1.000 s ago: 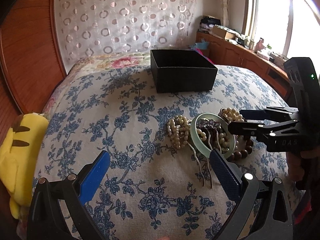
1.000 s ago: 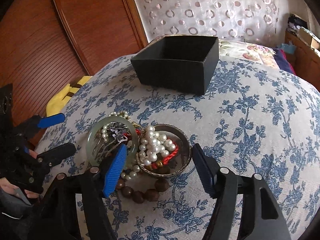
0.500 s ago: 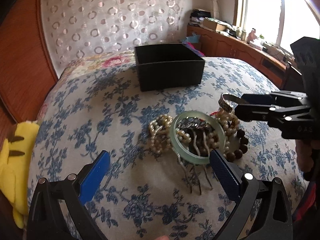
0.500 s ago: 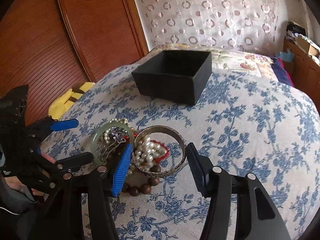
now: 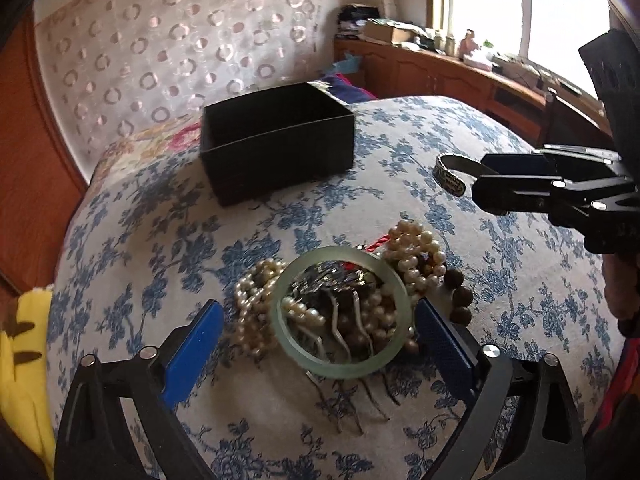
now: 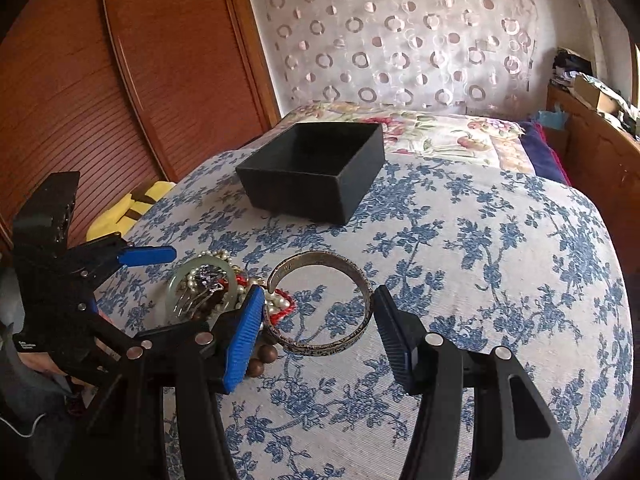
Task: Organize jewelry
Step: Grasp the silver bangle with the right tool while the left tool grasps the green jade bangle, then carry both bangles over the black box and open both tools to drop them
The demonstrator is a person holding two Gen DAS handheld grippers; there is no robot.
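Gripping the metal bangle [image 6: 320, 304], right gripper [image 6: 316, 332] (raised off bedspread [image 6: 480, 280]).

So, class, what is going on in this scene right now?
A person with a handheld gripper in each hand is sorting jewelry on a bed. The right gripper holds an engraved metal cuff bangle, lifted off the pile. The left gripper hovers with open jaws at the pile, around a green jade bangle lying over pearl strands. The black box beyond looks empty; its floor is partly hidden.
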